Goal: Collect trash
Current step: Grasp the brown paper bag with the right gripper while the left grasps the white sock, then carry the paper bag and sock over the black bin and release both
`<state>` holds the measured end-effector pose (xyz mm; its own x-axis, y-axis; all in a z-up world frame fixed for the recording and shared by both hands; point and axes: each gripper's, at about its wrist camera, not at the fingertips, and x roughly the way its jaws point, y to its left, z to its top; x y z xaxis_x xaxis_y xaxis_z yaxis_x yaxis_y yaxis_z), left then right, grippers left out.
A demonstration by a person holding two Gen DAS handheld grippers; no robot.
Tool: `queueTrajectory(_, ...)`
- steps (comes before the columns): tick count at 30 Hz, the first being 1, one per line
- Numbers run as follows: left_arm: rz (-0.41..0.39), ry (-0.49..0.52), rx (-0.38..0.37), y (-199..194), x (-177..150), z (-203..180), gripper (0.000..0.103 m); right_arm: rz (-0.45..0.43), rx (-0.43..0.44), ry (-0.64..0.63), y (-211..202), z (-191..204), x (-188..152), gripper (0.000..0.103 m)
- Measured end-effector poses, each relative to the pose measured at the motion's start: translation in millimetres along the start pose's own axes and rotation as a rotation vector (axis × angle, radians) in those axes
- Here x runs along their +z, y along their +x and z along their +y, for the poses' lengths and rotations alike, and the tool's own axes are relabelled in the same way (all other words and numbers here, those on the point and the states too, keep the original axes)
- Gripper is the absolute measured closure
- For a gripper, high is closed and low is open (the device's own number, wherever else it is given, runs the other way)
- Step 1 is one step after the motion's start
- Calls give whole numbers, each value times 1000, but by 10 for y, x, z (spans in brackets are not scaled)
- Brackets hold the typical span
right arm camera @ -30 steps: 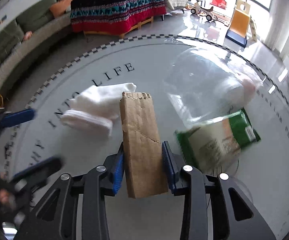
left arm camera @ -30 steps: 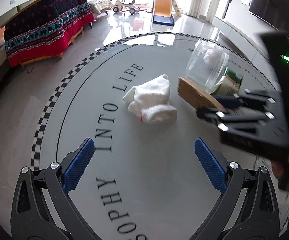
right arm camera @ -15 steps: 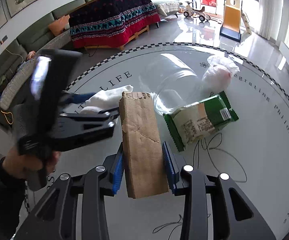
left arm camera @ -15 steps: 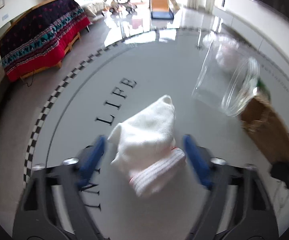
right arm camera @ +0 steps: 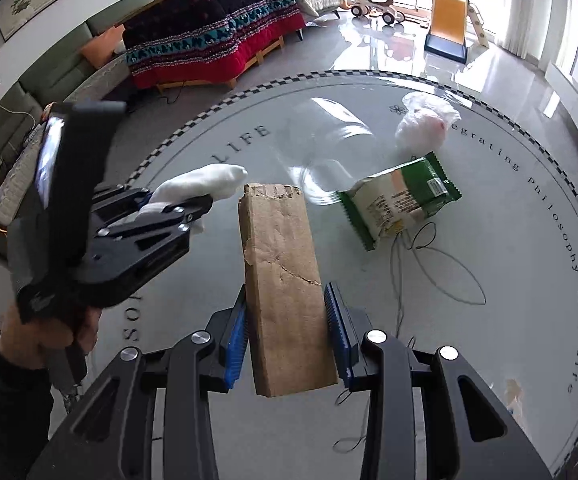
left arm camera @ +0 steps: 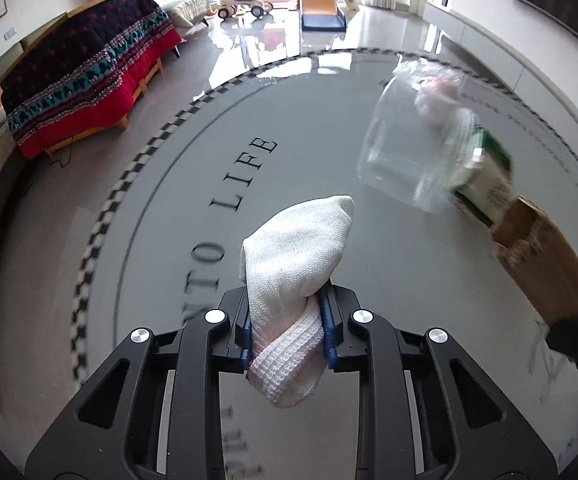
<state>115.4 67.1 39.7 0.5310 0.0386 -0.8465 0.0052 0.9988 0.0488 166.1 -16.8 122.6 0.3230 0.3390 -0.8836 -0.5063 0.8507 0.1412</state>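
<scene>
My left gripper (left arm camera: 287, 326) is shut on a white sock (left arm camera: 297, 260) and holds it above the round grey table (left arm camera: 169, 216). It also shows at the left of the right wrist view (right arm camera: 177, 204) with the sock (right arm camera: 205, 182). My right gripper (right arm camera: 287, 330) is shut on a strip of brown cardboard (right arm camera: 283, 276), which also shows at the right edge of the left wrist view (left arm camera: 545, 264). A clear plastic jar (left arm camera: 409, 148) lies on its side beyond the sock, blurred in the right wrist view (right arm camera: 329, 160).
A green snack packet (right arm camera: 401, 200) and a crumpled clear bag (right arm camera: 425, 124) lie on the table beyond the cardboard. A sofa with a red and dark blanket (right arm camera: 217, 44) stands off the table at the back left.
My left gripper moved forward over the sock, closed on it and lifted it. My right gripper kept hold of the cardboard and drew back a little from the jar.
</scene>
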Motion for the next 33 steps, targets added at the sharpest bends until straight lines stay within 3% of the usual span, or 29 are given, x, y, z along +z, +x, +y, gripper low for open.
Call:
queueTrajectory(10,-36,-86,-2,-787,-606,399,78,44,69,-82,-185,840,-238,65)
queueTrajectory(22,-38,-209,97,-1507,-1645,1269,78,118,160,-303,-187,2314,-597,65)
queueTrajectory(33,92,-344,245,-1834,-2947,2121,78,265,249,-536,155,3673,-1115,65)
